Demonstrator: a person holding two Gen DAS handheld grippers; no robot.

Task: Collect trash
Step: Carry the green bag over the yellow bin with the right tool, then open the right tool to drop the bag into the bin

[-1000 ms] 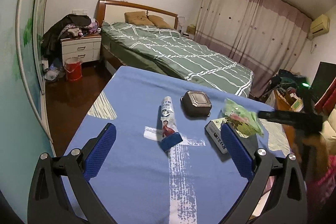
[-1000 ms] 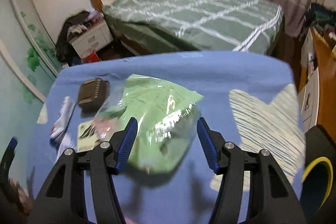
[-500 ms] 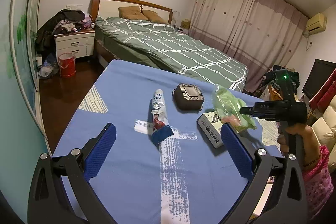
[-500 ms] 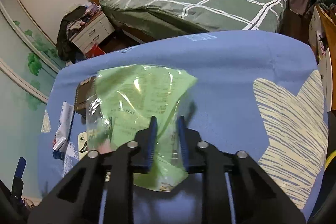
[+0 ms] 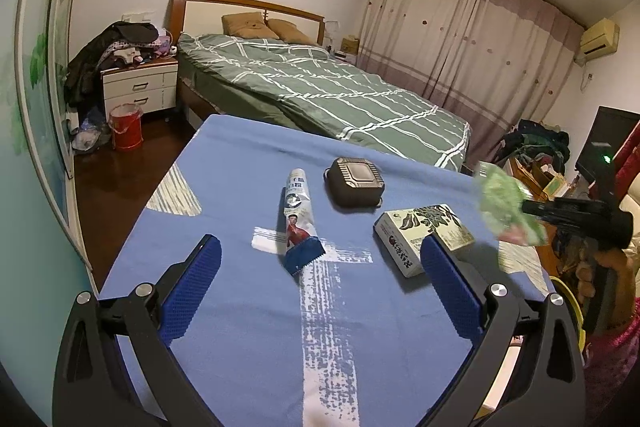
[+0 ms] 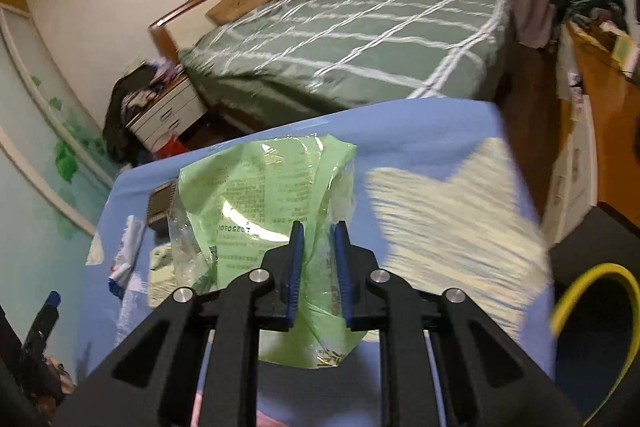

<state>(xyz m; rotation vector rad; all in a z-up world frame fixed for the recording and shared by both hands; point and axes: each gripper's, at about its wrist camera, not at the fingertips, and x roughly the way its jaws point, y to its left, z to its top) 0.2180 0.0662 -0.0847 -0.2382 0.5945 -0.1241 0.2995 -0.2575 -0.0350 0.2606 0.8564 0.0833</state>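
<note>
While the right tongs [image 6: 318, 269] carry trash off the worktop, the left tongs [image 5: 320, 275] idle spread.

Left wrist view: the left tongs hang wide apart above the near edge of the blue worktop [image 5: 240, 327], pinching nothing. A toothpaste tube [image 5: 298, 215], a dark square device [image 5: 354, 181] and a printed box [image 5: 424, 237] lie mid-worktop; grabbing the device by mistake is a risk. Right wrist view: the right tongs pinch the green plastic bag [image 6: 272, 203] by a thin fold, lifted near the right edge. The slick film may slip out before reaching the yellow-rimmed bin [image 6: 596, 307].
</note>
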